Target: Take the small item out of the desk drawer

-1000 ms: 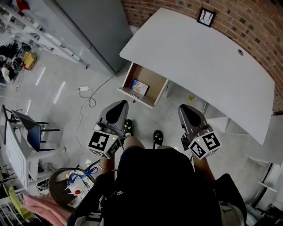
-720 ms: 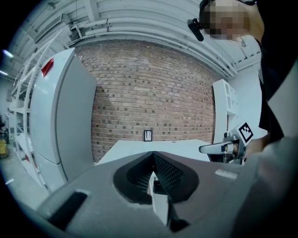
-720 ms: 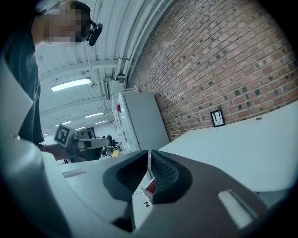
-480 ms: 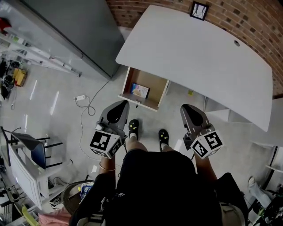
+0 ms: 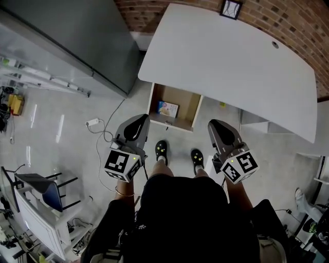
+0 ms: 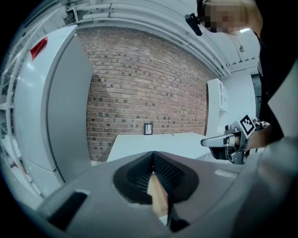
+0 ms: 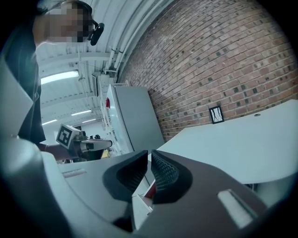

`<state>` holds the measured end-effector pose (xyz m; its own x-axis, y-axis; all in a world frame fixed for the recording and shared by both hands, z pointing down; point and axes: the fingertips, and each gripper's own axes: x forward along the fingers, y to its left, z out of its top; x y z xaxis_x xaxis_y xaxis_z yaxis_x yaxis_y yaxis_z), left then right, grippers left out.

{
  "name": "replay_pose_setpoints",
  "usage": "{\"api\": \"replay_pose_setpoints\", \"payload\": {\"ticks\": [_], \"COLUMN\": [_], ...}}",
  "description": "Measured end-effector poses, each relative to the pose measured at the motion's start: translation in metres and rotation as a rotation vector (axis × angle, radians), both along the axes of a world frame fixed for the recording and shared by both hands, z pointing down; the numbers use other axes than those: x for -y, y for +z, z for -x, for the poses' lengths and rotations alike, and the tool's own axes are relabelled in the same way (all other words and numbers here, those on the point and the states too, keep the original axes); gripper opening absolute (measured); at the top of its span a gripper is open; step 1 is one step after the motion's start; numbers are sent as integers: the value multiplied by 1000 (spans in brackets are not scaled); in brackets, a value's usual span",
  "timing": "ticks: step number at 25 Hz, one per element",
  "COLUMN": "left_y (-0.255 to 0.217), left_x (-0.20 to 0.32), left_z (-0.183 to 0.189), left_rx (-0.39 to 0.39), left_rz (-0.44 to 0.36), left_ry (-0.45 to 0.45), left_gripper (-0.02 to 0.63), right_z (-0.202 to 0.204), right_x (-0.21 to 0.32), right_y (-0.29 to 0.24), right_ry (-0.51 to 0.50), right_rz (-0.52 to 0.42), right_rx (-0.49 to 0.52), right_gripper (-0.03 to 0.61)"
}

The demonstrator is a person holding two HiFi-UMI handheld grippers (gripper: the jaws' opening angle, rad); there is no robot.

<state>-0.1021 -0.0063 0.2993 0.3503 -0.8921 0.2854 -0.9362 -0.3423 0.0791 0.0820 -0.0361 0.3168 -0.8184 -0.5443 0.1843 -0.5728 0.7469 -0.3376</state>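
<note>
Left tongs (image 5: pixel 140 120) shut, empty. Right tongs (image 5: pixel 216 126) shut bar a sliver, also empty. Both are held low, near side of the open drawer (image 5: pixel 175 125), one at each front corner. Small item (image 5: pixel 168 109) lies flat in the drawer's left half, just far-right of the left tongs and well left of the right tongs. Long axis roughly left-right. Left is nearer, so likely the picker. Drawer hangs under the bench (image 5: pixel 226 67) near-left edge.

Drawer (image 5: pixel 183 102) hanging open under counter's (image 5: pixel 231 67) near-left edge; small item (image 5: pixel 168 109) lying in its left half. Frame (image 5: pixel 231 8) sitting at counter's far edge, by brick wall (image 5: pixel 288 20). Cabinet (image 5: pixel 77 31) standing left of counter.
</note>
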Motion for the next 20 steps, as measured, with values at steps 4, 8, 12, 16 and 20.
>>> {"api": "replay_pose_setpoints", "payload": {"ticks": [4, 8, 12, 16, 20], "left_y": [12, 29, 45, 60, 78], "left_x": [8, 15, 24, 35, 44], "left_z": [26, 49, 65, 77, 81], "left_rx": [11, 22, 23, 55, 68], "left_rz": [22, 52, 81, 100, 122], "left_ry": [29, 67, 111, 170, 232], "left_gripper": [0, 0, 7, 9, 9], "right_z": [26, 49, 67, 82, 92], "right_x": [7, 12, 15, 17, 20], "right_y": [4, 13, 26, 39, 54], "right_ry": [21, 55, 96, 131, 172], "right_rz": [2, 12, 33, 51, 67], "right_rx": [-19, -38, -55, -76, -103], "right_gripper": [15, 15, 18, 20, 20]}}
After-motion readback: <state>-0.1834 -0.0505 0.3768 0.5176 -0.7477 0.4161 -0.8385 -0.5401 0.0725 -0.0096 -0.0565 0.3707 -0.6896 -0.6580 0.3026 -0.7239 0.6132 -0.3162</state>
